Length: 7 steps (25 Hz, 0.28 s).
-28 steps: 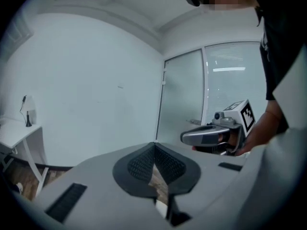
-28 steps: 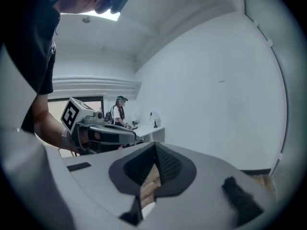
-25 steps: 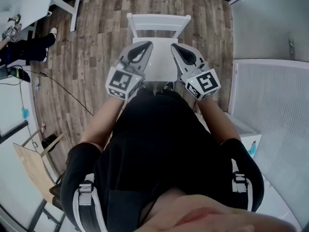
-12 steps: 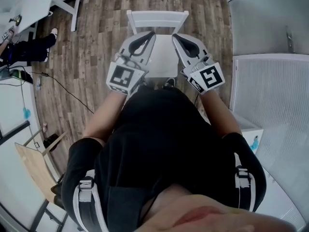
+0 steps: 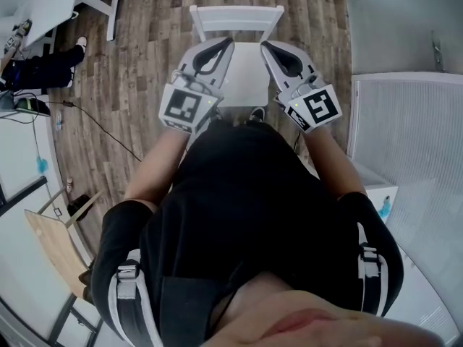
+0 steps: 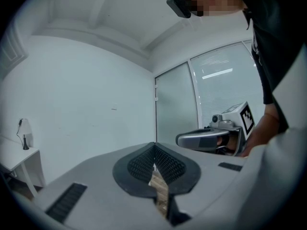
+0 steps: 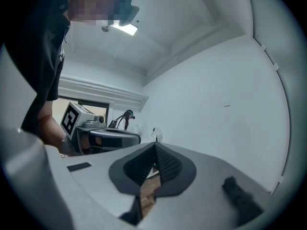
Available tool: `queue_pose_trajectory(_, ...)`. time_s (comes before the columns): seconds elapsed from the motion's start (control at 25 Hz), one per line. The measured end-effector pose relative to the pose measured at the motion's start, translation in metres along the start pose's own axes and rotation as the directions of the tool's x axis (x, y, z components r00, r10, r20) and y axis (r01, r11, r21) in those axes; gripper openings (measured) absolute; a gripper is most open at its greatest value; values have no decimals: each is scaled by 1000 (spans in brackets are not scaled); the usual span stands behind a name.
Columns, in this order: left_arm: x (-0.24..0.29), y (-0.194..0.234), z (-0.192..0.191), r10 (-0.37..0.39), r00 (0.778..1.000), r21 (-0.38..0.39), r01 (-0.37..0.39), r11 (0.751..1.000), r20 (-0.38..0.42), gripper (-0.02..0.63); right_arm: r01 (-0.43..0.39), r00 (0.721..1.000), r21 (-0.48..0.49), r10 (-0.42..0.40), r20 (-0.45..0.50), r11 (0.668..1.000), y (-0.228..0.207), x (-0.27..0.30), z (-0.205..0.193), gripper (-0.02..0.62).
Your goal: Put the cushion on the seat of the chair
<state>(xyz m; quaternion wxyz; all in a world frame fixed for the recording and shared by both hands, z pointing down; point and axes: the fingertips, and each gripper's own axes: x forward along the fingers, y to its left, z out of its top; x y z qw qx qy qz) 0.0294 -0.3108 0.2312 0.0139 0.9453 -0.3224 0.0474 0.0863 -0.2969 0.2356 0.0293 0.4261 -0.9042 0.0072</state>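
Now both grippers sit higher against the chair than a second ago. The left gripper and the right gripper have lifted together, and their tips lie over the two sides of the white seat, close to the chair's backrest. On each, the fingers are pressed fully together with nothing between them; only a sliver of wood floor shows below the pads. No cushion can be made out in any view. The strip of seat between the grippers looks bare, and the person's body hides the chair's front edge. Either the cushion is still to be fetched or it lies hidden; I cannot tell which.
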Motion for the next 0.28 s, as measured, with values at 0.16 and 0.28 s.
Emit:
queue_pose_trajectory(0.16, -2, 0, 4, 4, 1000, 4, -4, 1000, 1, 11, 0, 1000, -1, 0, -2, 1000, 1, -3, 3, 15)
queue_pose_trajectory(0.28, -1, 1, 5, 6, 1000, 6, -6, 1000, 1, 11, 1, 1000, -1, -1, -2, 1000, -1, -3, 4, 15)
